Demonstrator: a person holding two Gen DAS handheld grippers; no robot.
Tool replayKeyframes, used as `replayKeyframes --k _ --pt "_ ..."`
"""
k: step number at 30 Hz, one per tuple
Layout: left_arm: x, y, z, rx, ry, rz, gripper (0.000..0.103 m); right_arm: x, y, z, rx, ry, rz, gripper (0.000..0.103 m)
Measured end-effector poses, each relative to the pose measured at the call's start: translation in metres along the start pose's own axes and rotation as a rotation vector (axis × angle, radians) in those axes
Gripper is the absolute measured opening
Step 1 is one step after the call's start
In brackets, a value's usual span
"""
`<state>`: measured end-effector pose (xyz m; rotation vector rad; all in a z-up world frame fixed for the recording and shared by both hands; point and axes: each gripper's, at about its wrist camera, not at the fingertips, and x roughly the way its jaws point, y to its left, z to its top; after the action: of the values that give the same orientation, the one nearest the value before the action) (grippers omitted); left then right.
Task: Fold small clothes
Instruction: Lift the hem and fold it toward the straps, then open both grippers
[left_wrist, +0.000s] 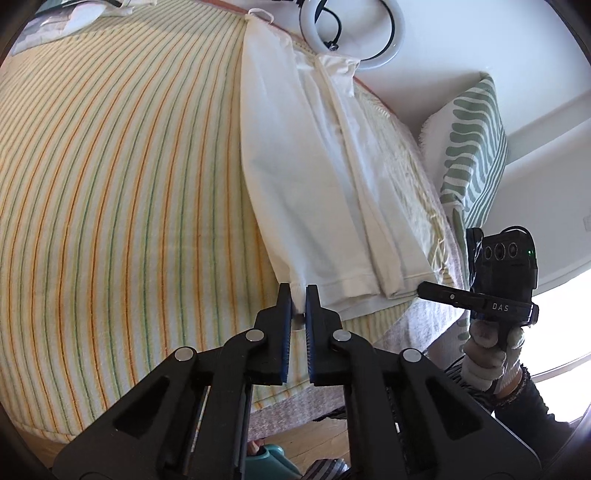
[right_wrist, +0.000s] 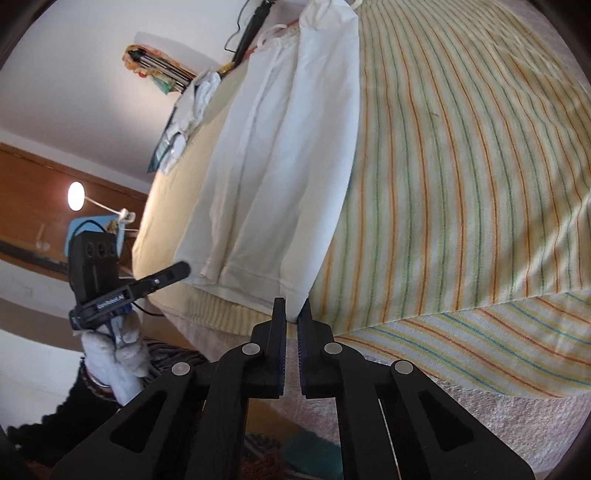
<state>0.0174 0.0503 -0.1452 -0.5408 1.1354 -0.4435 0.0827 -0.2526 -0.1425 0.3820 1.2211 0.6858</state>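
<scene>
A white garment (left_wrist: 306, 177), folded lengthwise into a long strip, lies on a striped bedcover (left_wrist: 110, 184). My left gripper (left_wrist: 298, 295) is shut on the near left corner of its hem. In the right wrist view the same garment (right_wrist: 280, 166) runs away from me, and my right gripper (right_wrist: 293, 312) is shut on the near right corner of the hem. The right gripper also shows in the left wrist view (left_wrist: 421, 286), at the hem's other end. The left gripper shows in the right wrist view (right_wrist: 184, 267), beside the hem's left end.
A green-and-white patterned pillow (left_wrist: 469, 155) leans at the bed's right side. A ring light (left_wrist: 351, 33) stands beyond the bed's far end. Crumpled white cloth (right_wrist: 192, 107) lies on the bed's far left. A lit lamp (right_wrist: 75, 195) stands left of the bed.
</scene>
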Motion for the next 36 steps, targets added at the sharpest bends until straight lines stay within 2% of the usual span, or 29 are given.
replayKeyframes --k 6,13,16,21,27,36 --pt "-0.010 -0.010 0.014 0.004 -0.042 -0.038 0.004 -0.016 0.014 0.012 -0.002 -0.086 0.030 0.004" --pt "-0.023 -0.018 0.054 -0.005 -0.120 -0.065 0.004 -0.024 0.027 0.038 -0.016 -0.149 -0.006 0.003" --pt "-0.023 -0.021 0.073 -0.005 -0.146 -0.068 0.004 -0.029 0.027 0.053 -0.023 -0.183 -0.038 0.003" --pt "-0.016 -0.024 0.098 -0.003 -0.178 -0.043 0.004 -0.024 0.016 0.078 0.031 -0.241 -0.038 0.003" --pt "0.000 -0.021 0.119 0.015 -0.199 0.015 0.004 -0.006 0.013 0.101 0.027 -0.239 -0.078 0.003" --pt "0.022 -0.009 0.137 0.001 -0.169 0.051 0.004 0.012 -0.006 0.120 0.042 -0.208 -0.129 0.003"
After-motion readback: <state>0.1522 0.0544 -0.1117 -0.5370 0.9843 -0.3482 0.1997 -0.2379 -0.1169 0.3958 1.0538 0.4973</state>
